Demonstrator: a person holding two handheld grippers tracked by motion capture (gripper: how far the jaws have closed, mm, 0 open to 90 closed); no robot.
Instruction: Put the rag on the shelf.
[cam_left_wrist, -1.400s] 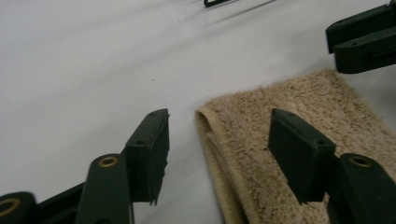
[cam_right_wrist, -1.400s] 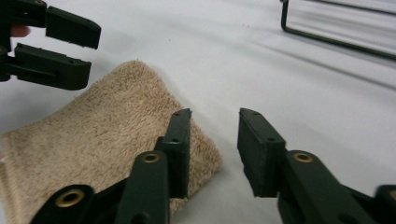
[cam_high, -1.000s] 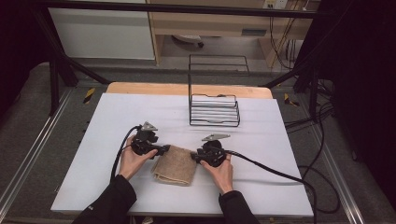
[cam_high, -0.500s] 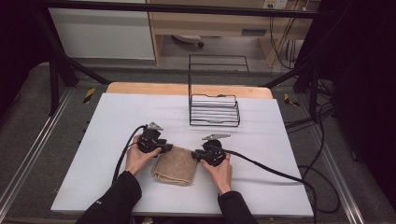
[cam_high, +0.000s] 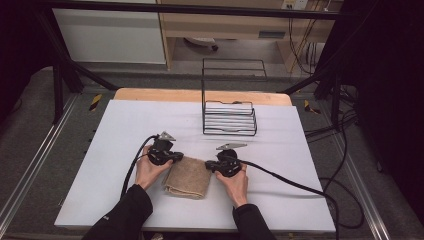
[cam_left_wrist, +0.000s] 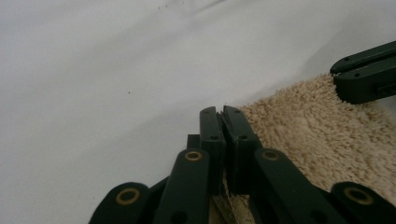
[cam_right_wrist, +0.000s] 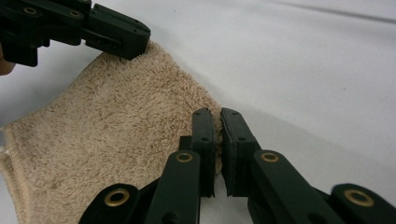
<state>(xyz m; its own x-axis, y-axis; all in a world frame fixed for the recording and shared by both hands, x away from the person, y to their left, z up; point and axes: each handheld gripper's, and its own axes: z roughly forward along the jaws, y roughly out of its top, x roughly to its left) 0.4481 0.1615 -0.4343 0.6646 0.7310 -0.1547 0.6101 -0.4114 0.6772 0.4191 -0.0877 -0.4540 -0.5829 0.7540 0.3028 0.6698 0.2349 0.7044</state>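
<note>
A folded beige towel (cam_high: 187, 177) lies flat on the white table (cam_high: 125, 125), near its front edge. My left gripper (cam_high: 173, 158) sits at the towel's far left corner, its jaws shut with towel pile (cam_left_wrist: 322, 135) pinched at their base. My right gripper (cam_high: 209, 166) is at the far right corner, its jaws closed on the towel's edge (cam_right_wrist: 121, 121). In the left gripper view the right gripper's tip (cam_left_wrist: 366, 77) rests on the towel at the far right. In the right gripper view the left gripper (cam_right_wrist: 119, 32) touches the far corner.
A black wire rack (cam_high: 229, 117) stands upright at the back middle of the table. A wooden strip (cam_high: 150, 95) runs along the far edge. Black cables (cam_high: 295, 182) trail right from my right gripper and off the table.
My left gripper has slid slightly right and toward the right gripper, drawing the towel's far left corner with it. The right gripper has stayed about where it was.
</note>
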